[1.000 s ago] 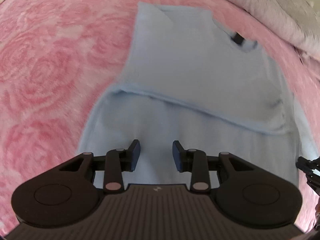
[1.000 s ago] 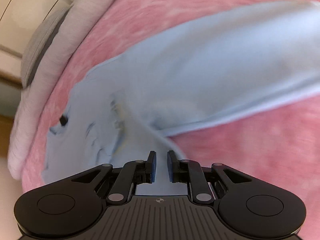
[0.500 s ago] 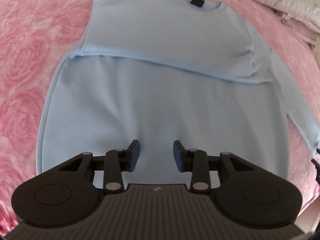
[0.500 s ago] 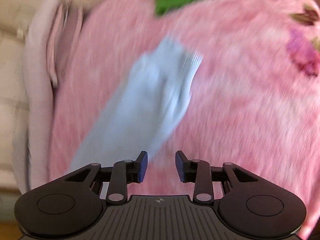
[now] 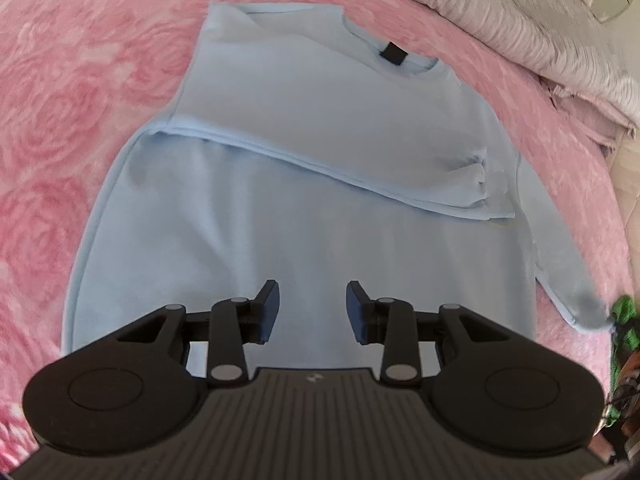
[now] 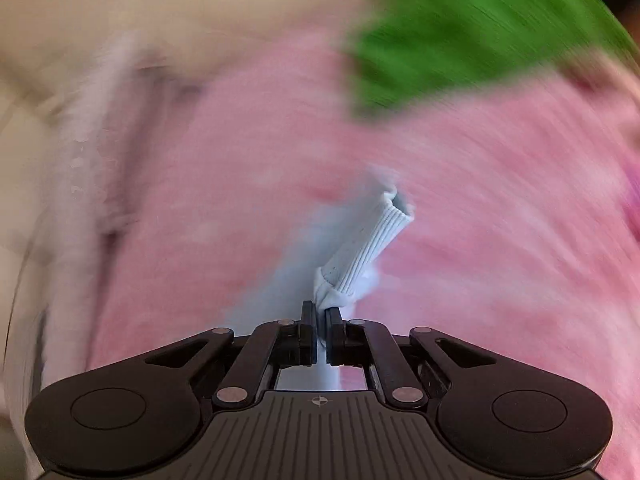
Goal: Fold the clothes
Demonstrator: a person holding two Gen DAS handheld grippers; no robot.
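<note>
One pale blue sweater (image 5: 304,208) lies flat on a pink blanket (image 5: 80,100), one sleeve folded across its chest. The right gripper (image 6: 320,322) pinches the other sleeve's cuff (image 6: 368,244). The left gripper (image 5: 312,308) hovers released, empty.

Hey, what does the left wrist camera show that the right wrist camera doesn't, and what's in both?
Only the left wrist view: the light blue sweatshirt's body, its neck label, one sleeve folded across the chest, and the open, empty left tool.

Only the right wrist view: the right tool shut on the ribbed cuff, and a large blurred green cloth.

Both: the pink blanket and light blue sweatshirt fabric.
</note>
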